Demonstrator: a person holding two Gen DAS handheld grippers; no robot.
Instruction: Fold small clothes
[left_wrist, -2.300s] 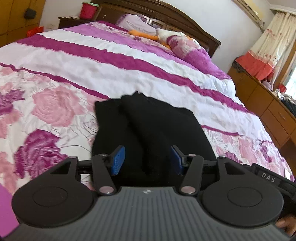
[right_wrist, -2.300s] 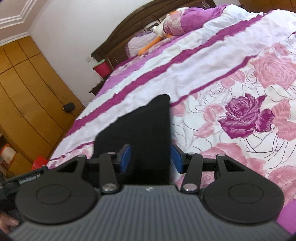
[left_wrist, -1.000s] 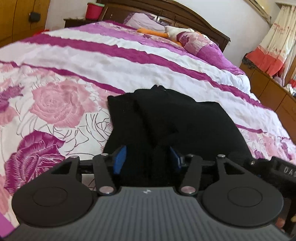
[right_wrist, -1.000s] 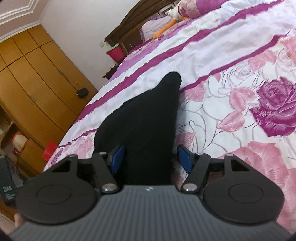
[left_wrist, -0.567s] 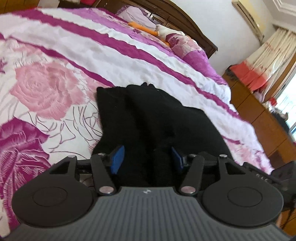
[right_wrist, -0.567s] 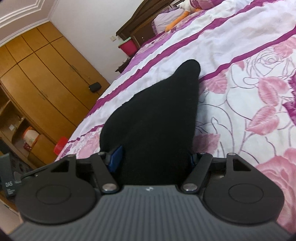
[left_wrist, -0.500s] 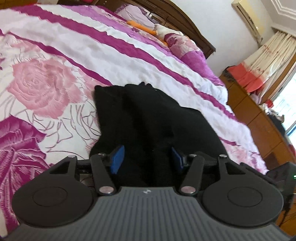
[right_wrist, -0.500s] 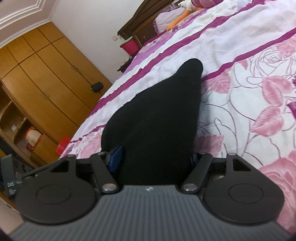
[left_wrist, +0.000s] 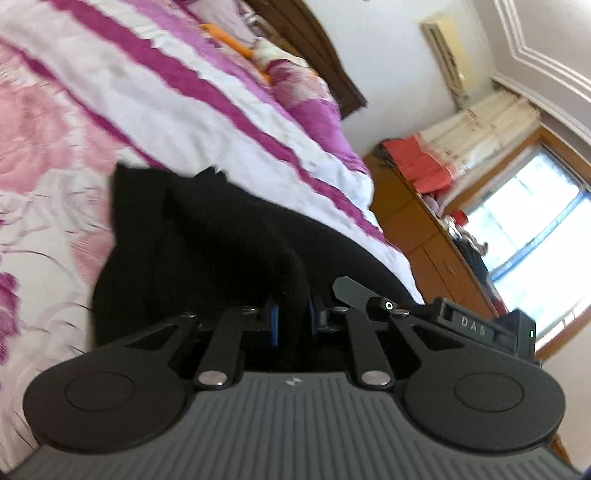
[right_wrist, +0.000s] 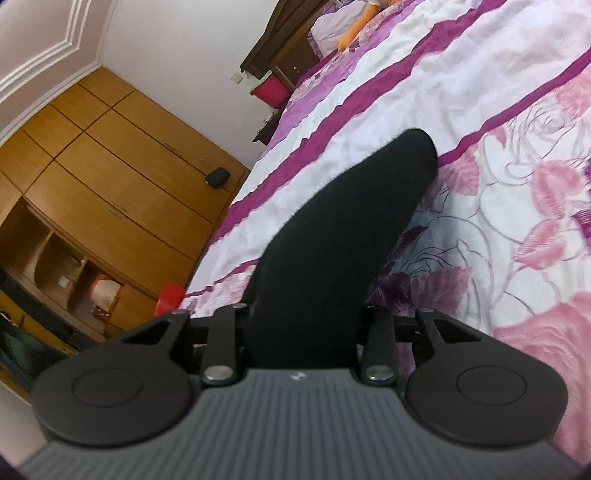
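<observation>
Left gripper (left_wrist: 293, 319): jaws have just been closing and now pinch a raised ridge of the black garment (left_wrist: 207, 236), blue pads (left_wrist: 272, 325) pressed to either side of the fold. Right gripper (right_wrist: 301, 325): jaws have likewise just been closing; the garment's (right_wrist: 343, 229) near end fills the gap and hides the pads, and the cloth looks clamped, with the far tip drooping back to the bed (right_wrist: 424, 70). Two grips on the near edge suggest the cloth is held so that this edge can be carried over the rest as a fold.

The garment lies on the bed (left_wrist: 159, 99), near edge lifted, far portion resting on the rose-patterned cover below the magenta stripes. Beyond the garment, toward the headboard (left_wrist: 314, 48), lie a purple pillow (left_wrist: 295, 88) and an orange-and-white soft toy (left_wrist: 243, 46). To one side of the bed stand a wooden wardrobe (right_wrist: 110, 166) and a red bin (right_wrist: 271, 86); to the other, a low cabinet (left_wrist: 424, 221), curtains (left_wrist: 480, 129) and a bright window (left_wrist: 535, 221).
</observation>
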